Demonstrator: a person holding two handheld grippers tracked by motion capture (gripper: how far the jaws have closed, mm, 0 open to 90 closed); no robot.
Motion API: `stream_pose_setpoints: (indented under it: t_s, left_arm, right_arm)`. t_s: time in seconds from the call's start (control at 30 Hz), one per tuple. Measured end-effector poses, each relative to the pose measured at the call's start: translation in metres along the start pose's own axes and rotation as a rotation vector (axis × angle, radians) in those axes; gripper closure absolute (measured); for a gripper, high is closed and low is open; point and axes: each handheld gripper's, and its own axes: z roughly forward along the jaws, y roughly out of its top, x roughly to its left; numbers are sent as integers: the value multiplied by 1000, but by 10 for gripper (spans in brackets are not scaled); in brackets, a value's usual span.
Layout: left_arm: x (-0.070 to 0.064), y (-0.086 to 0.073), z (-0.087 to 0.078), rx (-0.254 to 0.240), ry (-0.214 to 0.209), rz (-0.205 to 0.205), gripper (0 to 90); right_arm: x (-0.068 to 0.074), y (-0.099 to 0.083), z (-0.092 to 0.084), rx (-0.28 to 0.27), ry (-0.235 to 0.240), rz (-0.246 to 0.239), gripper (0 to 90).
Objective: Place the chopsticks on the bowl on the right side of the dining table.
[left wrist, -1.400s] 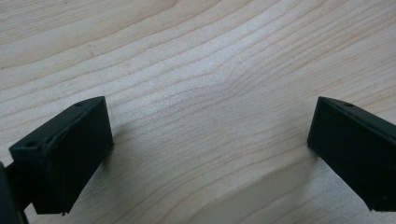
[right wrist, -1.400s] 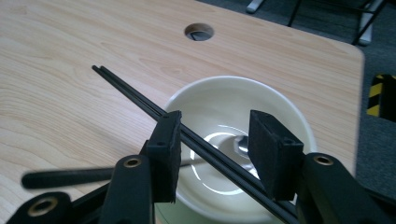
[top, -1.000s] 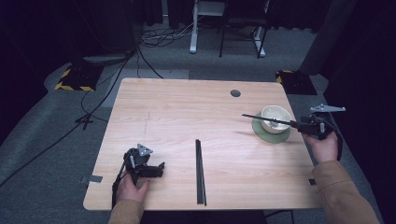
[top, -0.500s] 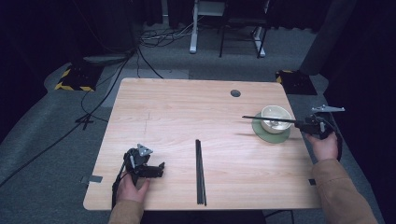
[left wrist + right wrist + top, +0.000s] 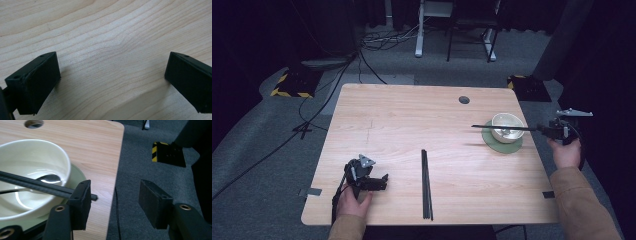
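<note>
**Item in hand:** black chopstick [image 5: 504, 128], count one. It lies level across the cream bowl [image 5: 499, 118] near the table's [image 5: 402, 120] right edge. Its far tip juts out past the bowl over bare wood, and its near end reaches the right gripper [image 5: 546, 130].

**Right gripper** [image 5: 115, 192]: fingers [image 5: 81, 200] spread. The chopstick's end pokes just past one finger into the gap and nothing pinches it.

**Step, as judged:** work on this single stick at the bowl, with the stick seemingly borne by the rim and not by a grip.

**Next move calls for:** a careful hand either way. Closing means squaring up on a thin, round end. Pulling away means not nudging it, since it could roll off the rim.

**Other holdings:**
- Bowl, one, seated on one green saucer [image 5: 492, 142]. What looks like a spoon [image 5: 48, 178] lies inside.
- Chopsticks, two more [image 5: 427, 185], laid tight together at the table's middle front.
- Left gripper [image 5: 382, 181], one, parked low on the wood at front left, fingers spread wide with nothing between.
- Cable hole [image 5: 464, 100], one.
</note>
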Motion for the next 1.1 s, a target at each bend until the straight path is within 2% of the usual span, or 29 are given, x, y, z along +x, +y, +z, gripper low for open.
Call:
stream_pose_setpoints:
  t_s: [0.03,0.27,0.37,0.47,0.53,0.7,0.97,1.1]
  left_arm:
    - [0,0,0,0,1,0,2]
    - [0,0,0,0,1,0,2]
    - [0,0,0,0,1,0,2]
    - [0,0,0,0,1,0,2]
    - [0,0,0,0,1,0,3]
    - [0,0,0,0,-1,-1,2]
    - [0,0,0,0,-1,0,2]
    - [0,0,0,0,1,0,2]
  right_arm:
    - [-1,0,1,6,-4,19,437]
    - [-10,-7,16,31,-44,35,440]
    - [-11,-8,19,37,-43,52,439]
    - [-13,-10,22,40,-40,48,440]
    - [-12,-10,23,42,-33,65,439]
    - [-10,-10,24,46,-25,45,440]
    - [-6,-9,26,57,-21,48,439]
    - [-10,-9,23,45,-27,44,439]
